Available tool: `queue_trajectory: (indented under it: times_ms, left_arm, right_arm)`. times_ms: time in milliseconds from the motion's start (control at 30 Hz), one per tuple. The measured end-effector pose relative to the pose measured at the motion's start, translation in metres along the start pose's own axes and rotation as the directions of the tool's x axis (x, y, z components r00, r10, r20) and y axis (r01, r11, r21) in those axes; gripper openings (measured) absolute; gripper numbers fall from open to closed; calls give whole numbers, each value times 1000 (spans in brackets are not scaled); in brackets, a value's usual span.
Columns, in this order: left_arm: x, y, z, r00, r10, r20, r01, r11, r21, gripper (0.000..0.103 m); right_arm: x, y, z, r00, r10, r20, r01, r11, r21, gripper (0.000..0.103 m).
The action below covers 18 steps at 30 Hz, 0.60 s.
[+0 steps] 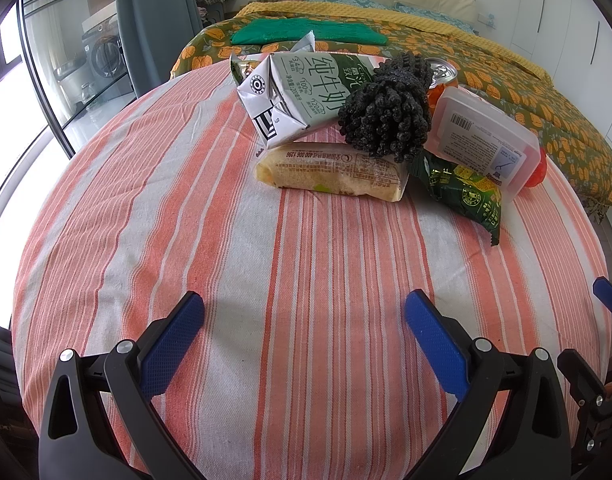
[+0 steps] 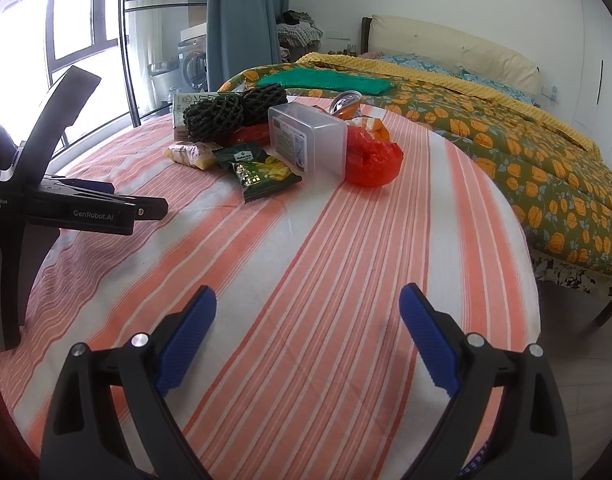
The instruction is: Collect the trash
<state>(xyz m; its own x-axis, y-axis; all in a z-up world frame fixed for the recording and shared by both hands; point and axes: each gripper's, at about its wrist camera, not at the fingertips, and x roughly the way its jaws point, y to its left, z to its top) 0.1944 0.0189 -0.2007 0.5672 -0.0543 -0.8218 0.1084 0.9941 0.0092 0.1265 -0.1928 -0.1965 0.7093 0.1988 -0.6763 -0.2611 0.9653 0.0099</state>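
A heap of trash lies at the far side of the striped round table (image 1: 225,240). It holds a crushed milk carton (image 1: 301,92), a yellow snack wrapper (image 1: 334,172), black foam netting (image 1: 390,108), a green snack bag (image 1: 466,188), a clear plastic box (image 1: 482,136), a drink can (image 1: 442,70) and a red plastic bag (image 2: 372,158). My left gripper (image 1: 303,312) hangs open over bare cloth, well short of the heap. My right gripper (image 2: 308,304) is open too, over the near table, with nothing between its fingers. The left gripper's body (image 2: 65,208) shows at the left of the right wrist view.
A bed (image 2: 506,136) with an orange-flowered cover stands behind and to the right of the table, a green cloth (image 1: 306,32) lying on it. Glass doors (image 1: 45,80) and a blue curtain (image 2: 245,20) are on the left. The table edge curves off on the right.
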Motion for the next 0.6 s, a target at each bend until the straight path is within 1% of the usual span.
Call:
queue_trajectory:
  times_ms: [600]
  left_arm:
    - [0,0,0,1000,0,0,0,1000,0,99]
  right_arm:
    - [1,0,0,1000,3,-4,-3,1000,4,90]
